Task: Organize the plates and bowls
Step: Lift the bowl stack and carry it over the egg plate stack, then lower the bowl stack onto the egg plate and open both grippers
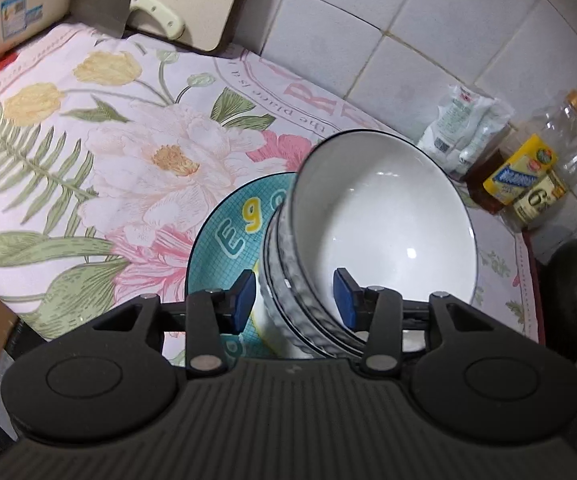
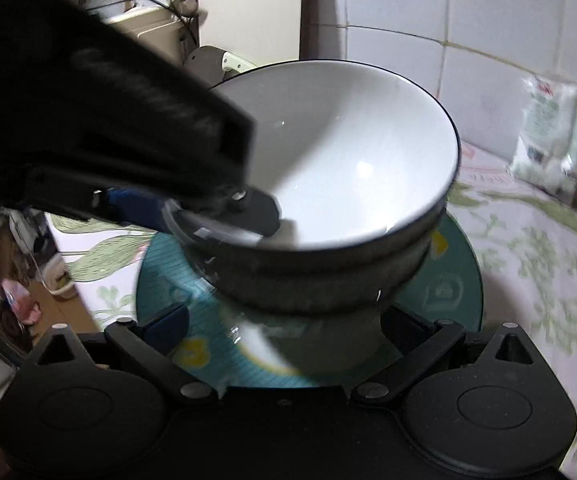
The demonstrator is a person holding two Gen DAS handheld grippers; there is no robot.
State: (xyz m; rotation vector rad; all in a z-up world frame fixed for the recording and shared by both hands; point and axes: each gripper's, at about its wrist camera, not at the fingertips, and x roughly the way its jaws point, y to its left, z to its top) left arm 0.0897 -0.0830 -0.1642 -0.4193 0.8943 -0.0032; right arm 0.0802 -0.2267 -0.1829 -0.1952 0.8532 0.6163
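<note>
A stack of white bowls (image 1: 384, 220) with dark rims and grey dimpled outsides sits on a teal plate (image 1: 224, 232) with yellow letters. My left gripper (image 1: 294, 300) straddles the near rim of the stack, one blue pad outside and one inside the top bowl, closed on the wall. In the right wrist view the same bowls (image 2: 348, 168) rest on the plate (image 2: 448, 292), and the left gripper (image 2: 224, 208) reaches in from the left. My right gripper (image 2: 284, 328) is open around the base of the stack, over the plate's near edge.
A floral cloth (image 1: 108, 152) covers the counter. A cleaver (image 1: 128, 4) and cutting board lean on the tiled wall at the back. Bags (image 1: 460, 124) and oil bottles (image 1: 528, 172) stand at the right. A dark pan (image 1: 576, 296) is at the right edge.
</note>
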